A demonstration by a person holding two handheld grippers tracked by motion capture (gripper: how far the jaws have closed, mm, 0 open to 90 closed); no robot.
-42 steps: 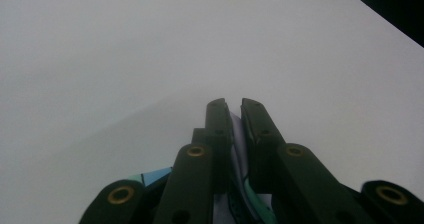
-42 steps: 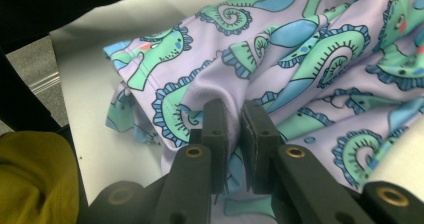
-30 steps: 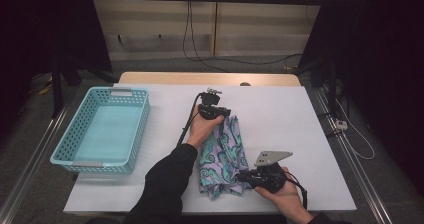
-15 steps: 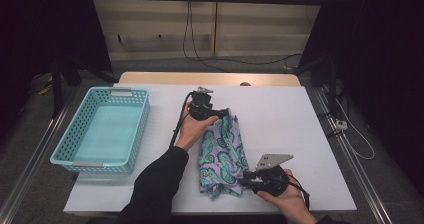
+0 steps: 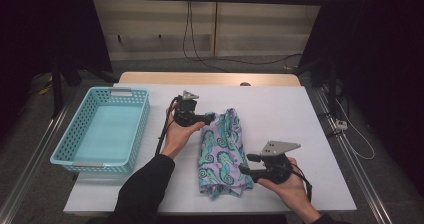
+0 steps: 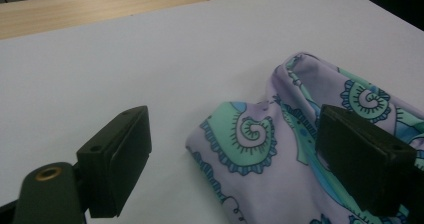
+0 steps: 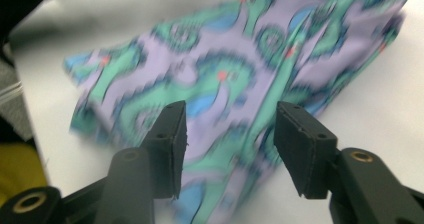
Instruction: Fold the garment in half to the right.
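A folded lilac cloth (image 5: pixel 222 151) with a green and blue swirl pattern lies on the white table (image 5: pixel 285 114). My left gripper (image 5: pixel 209 117) sits at the cloth's far left corner. Its jaws have just been opening and now stand wide apart. In the left gripper view the cloth (image 6: pixel 280 154) lies loose between the left gripper (image 6: pixel 235 134) jaws, with no pad pressing on it. My right gripper (image 5: pixel 244 165) is at the cloth's near right edge. Its jaws have also been opening. In the right gripper view the cloth (image 7: pixel 225 84) lies just beyond the parted right gripper (image 7: pixel 230 129) pads.
A light blue plastic basket (image 5: pixel 121 90) stands on the table's left side, with nothing in it. A wooden strip (image 5: pixel 210 78) runs along the table's far edge. Bare white table stretches to the right of the cloth and behind it.
Both grippers have let go of the cloth and opened. The left gripper has slid left off the cloth's far end. The right one has lifted slightly at the near edge.
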